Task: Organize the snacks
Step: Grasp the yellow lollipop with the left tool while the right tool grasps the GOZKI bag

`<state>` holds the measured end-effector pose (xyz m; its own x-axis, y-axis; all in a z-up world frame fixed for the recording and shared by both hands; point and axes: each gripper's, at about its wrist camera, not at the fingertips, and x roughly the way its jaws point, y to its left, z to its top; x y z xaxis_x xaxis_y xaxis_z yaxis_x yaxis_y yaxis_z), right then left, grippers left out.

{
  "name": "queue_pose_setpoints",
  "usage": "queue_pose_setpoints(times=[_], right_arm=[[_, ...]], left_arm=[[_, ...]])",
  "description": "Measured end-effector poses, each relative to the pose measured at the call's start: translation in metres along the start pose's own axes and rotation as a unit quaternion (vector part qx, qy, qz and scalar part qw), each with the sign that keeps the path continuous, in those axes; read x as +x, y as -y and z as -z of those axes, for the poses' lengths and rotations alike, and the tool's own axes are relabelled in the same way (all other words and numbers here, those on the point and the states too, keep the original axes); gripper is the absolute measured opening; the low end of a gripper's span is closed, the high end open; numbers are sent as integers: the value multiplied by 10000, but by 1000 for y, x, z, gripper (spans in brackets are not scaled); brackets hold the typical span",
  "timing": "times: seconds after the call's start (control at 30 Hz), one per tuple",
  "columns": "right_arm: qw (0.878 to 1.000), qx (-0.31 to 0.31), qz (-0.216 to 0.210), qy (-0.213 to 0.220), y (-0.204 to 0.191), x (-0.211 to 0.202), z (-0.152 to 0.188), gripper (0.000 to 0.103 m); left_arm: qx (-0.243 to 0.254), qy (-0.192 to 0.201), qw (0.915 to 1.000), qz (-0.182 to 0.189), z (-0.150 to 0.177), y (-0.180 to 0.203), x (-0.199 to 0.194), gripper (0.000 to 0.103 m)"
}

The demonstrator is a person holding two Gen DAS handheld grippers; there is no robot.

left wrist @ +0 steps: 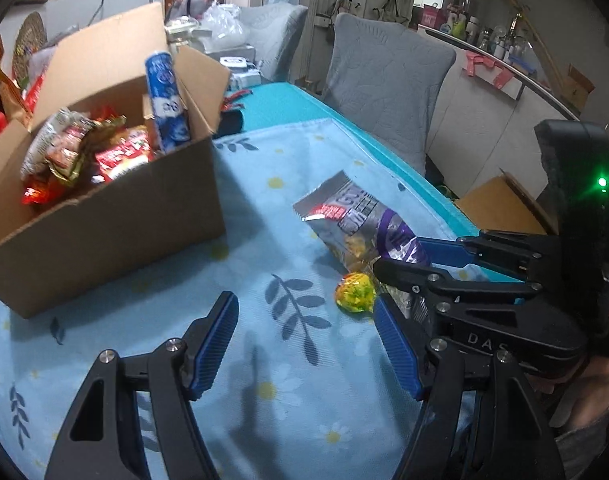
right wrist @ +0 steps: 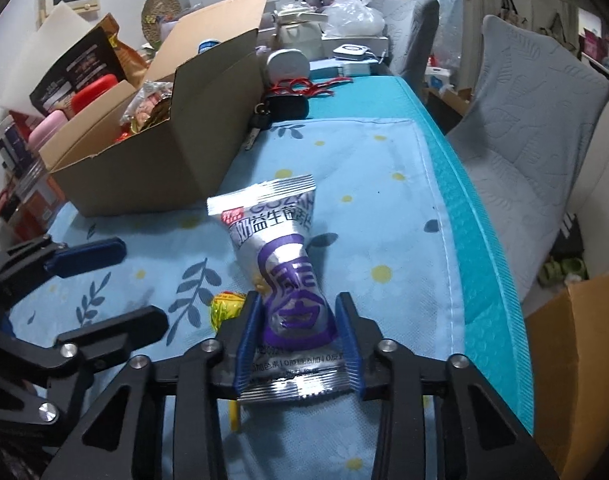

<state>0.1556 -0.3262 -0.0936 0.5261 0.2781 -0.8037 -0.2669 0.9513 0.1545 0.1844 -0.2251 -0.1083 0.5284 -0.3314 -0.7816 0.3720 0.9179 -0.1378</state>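
Observation:
A silver and purple snack packet (right wrist: 284, 256) lies on the flowered blue cloth (right wrist: 384, 220). My right gripper (right wrist: 298, 328) is shut on its lower half, and the pads pinch it into a waist. A yellow wrapped candy (left wrist: 355, 293) rests on the cloth just left of that grip. My left gripper (left wrist: 304, 344) hovers open over bare cloth, its right finger close to the candy. An open cardboard box (left wrist: 104, 220) at the left holds several red and gold snack packs and an upright blue tube (left wrist: 164, 100).
Black keys with a red cord (right wrist: 284, 106) lie behind the box (right wrist: 144, 172). Two grey padded chairs (left wrist: 384, 88) stand along the table's right edge (right wrist: 484, 260). A brown carton (right wrist: 576, 360) sits on the floor. Clutter fills the table's far end.

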Motion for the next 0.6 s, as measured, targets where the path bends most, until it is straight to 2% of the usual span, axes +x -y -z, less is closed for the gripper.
queue_pose_setpoints(times=[0.23,0.47,0.53,0.6], right_arm=[[9997,99,204,-42,9,-14,11,34],[9990,368,223,-74,17,-28,29,34],[9988,421,223,-67,17,-30,31,34],[9987,430,260,-30,15,-30,33,34]], left_arm=[[90,-175,9996,221,1,10,11,70],[32,-300,9979,566,-5,17,27,70],[48,-290,9980,552,-7,20,31,65],[55,-334,9982,502,-9,19,36,51]])
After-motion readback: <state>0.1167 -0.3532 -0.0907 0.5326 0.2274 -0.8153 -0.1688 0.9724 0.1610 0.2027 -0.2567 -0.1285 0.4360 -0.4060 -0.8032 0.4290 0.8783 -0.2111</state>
